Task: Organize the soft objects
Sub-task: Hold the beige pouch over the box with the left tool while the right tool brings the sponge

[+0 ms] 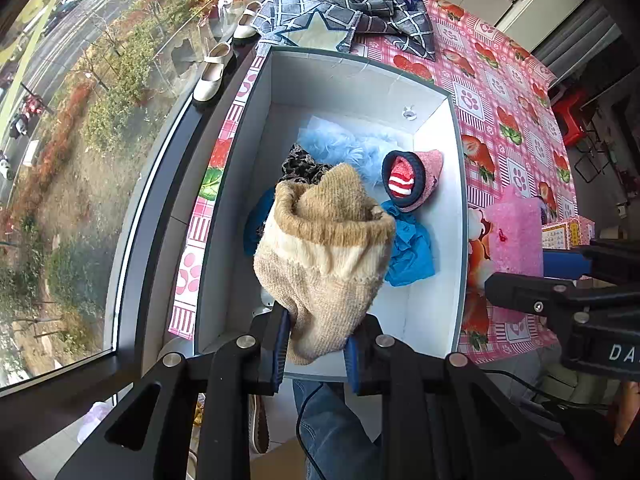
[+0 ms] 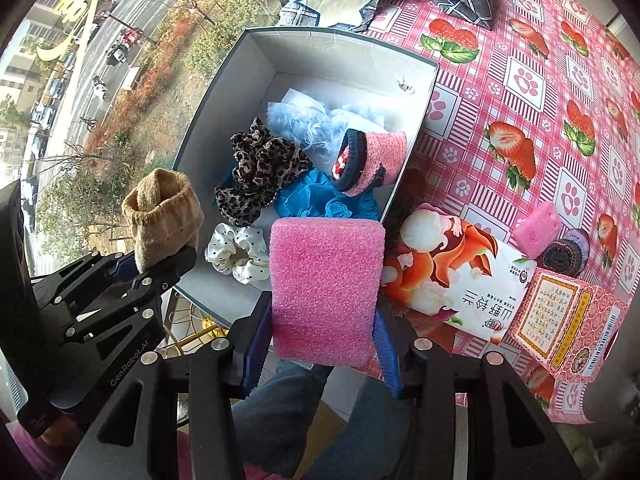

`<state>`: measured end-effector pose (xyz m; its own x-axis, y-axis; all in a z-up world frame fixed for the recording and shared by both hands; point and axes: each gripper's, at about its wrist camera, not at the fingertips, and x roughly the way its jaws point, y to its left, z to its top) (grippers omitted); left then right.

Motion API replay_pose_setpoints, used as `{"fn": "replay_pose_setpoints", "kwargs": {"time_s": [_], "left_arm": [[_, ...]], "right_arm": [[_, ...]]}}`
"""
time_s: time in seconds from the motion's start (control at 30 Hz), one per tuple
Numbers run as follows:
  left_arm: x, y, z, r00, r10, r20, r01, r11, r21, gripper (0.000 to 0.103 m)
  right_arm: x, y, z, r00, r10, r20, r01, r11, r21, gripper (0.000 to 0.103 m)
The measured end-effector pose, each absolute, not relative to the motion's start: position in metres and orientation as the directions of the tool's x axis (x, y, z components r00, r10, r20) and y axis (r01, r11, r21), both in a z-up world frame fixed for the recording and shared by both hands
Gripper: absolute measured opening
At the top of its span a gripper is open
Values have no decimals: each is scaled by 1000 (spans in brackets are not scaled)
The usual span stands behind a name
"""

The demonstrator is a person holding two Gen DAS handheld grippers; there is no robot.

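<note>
Setting: pink strawberry tablecloth (image 2: 520, 92) beside a big window looking down on a street.
Box: my white box (image 1: 436, 120) sits open on the cloth, its long side along the window.
Left gripper (image 1: 316, 344): clamped on a tan sock (image 1: 324, 256), held above the box near its 6 o'clock end.
Right gripper (image 2: 324, 340): squeezing a pink sponge (image 2: 324, 284), held over the box's near right corner.
Inside the box: leopard scrunchie (image 2: 260, 172) at centre, white dotted scrunchie (image 2: 240, 252) at 6 o'clock, blue fabric (image 2: 320, 200) beside it, pale blue fluff (image 1: 344, 148) at 12 o'clock, pink rolled sock (image 1: 412, 180) at 3 o'clock.
Outside: grey checked cloth (image 1: 352, 8) at 12 o'clock; tissue pack (image 2: 460, 276) and small pink sponge (image 2: 536, 228) at 4 o'clock.
</note>
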<state>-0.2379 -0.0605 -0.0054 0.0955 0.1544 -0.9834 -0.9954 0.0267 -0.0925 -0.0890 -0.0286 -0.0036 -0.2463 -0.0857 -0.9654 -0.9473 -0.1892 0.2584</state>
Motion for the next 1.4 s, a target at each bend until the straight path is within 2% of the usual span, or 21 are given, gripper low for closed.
{"fn": "replay_pose_setpoints", "kwargs": {"time_s": [1.4], "left_arm": [[-237, -64, -7, 100, 148, -984, -995, 30, -96, 25]], "right_arm": [[-86, -33, -7, -253, -101, -962, -949, -165, 267, 48]]}}
